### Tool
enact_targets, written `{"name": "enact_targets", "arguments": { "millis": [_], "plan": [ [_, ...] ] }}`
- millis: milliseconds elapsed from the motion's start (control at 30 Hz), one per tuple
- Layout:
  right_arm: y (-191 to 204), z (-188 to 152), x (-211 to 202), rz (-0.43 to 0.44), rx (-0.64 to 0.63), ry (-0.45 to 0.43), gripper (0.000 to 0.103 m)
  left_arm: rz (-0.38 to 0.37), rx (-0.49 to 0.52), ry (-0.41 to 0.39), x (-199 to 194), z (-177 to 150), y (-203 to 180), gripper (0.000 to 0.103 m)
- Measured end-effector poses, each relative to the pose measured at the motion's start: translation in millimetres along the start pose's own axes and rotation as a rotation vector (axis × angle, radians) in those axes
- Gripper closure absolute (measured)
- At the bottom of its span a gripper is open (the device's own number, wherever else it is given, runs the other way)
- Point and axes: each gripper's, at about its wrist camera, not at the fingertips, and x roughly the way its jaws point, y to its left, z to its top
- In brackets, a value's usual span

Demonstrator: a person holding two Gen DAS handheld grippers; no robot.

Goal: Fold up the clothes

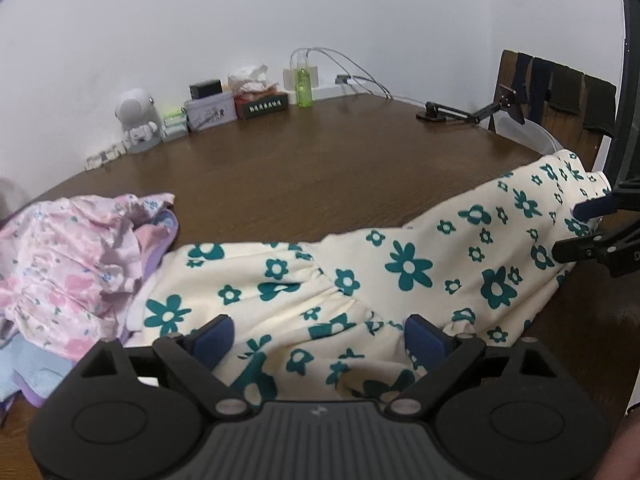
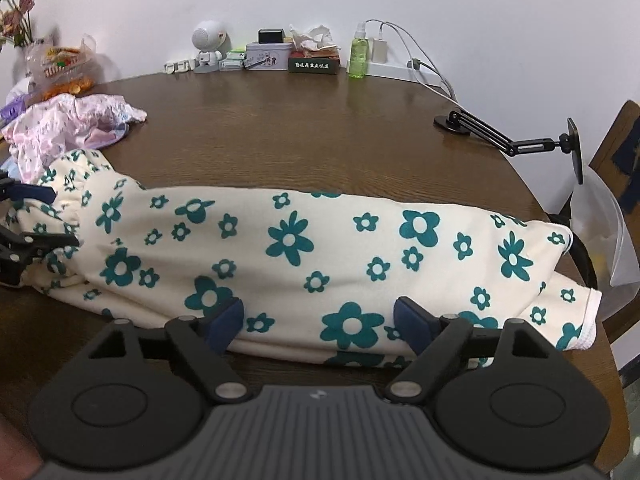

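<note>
Brown table (image 2: 304, 128) carries the cream floral garment (image 2: 320, 240), lying between both grippers' spread fingers (image 1: 212, 336), unpinched.

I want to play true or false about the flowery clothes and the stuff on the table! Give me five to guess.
1. The cream garment with teal flowers lies on a brown wooden table. True.
2. Both grippers have their jaws closed tight. False: the left gripper and right gripper both have their jaws spread wide.
3. A pink floral garment lies bunched up beside the cream one. True.
4. The green bottle has tipped over. False: it stands upright by the wall.
5. The little white robot figure sits on the cream garment. False: it stands at the table's far edge.
</note>
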Motion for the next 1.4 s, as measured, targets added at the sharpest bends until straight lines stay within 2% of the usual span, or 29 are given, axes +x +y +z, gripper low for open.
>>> {"name": "enact_targets", "arguments": {
  "millis": [67, 167, 267, 367, 533, 733, 833, 933, 1033, 1100, 1200, 1267, 1367, 1400],
  "plan": [
    [-3, 2, -6, 0.028, 0.046, -0.002, 0.016, 0.009, -0.007, -0.008, -5, 2, 0, 0.010],
    [-5, 6, -16, 0.077, 0.106, -0.011, 0.005, 0.009, -0.012, -0.018, -15, 5, 4, 0.010],
    [1, 10, -19, 0.056, 0.072, -0.035, 0.005, 0.000, -0.014, -0.032, -26, 3, 9, 0.010],
    [2, 11, -12, 0.037, 0.064, -0.025, 0.005, -0.043, -0.018, -0.047, -41, -1, 14, 0.010],
    [1, 10, 0, 0.026, 0.072, -0.007, 0.005, -0.069, 0.066, -0.021, -49, -8, 9, 0.008],
    [12, 12, 2, 0.059, 0.047, -0.010, 0.005, -0.079, 0.202, 0.012, -43, -12, -6, 0.009],
    [28, 20, -3, 0.124, -0.051, -0.016, 0.005, -0.045, 0.261, 0.049, -32, -12, -12, 0.009],
    [53, 32, -8, 0.204, -0.219, -0.016, 0.006, -0.036, 0.301, 0.061, -30, -14, -14, 0.009],
    [87, 40, -10, 0.298, -0.431, -0.016, 0.013, -0.022, 0.315, 0.062, -35, -16, -11, 0.009],
    [110, 43, -9, 0.356, -0.566, -0.007, 0.026, -0.009, 0.312, 0.063, -37, -17, -7, 0.009],
    [138, 44, -2, 0.404, -0.711, 0.025, 0.031, 0.017, 0.311, 0.069, -40, -17, -1, 0.010],
    [148, 47, 4, 0.430, -0.754, 0.050, 0.032, 0.029, 0.309, 0.072, -40, -17, 1, 0.013],
    [156, 53, 11, 0.481, -0.783, 0.089, 0.042, 0.014, 0.319, 0.074, -39, -18, 1, 0.017],
    [159, 53, 12, 0.484, -0.804, 0.095, 0.047, 0.007, 0.323, 0.075, -38, -17, 1, 0.021]
  ]
}}
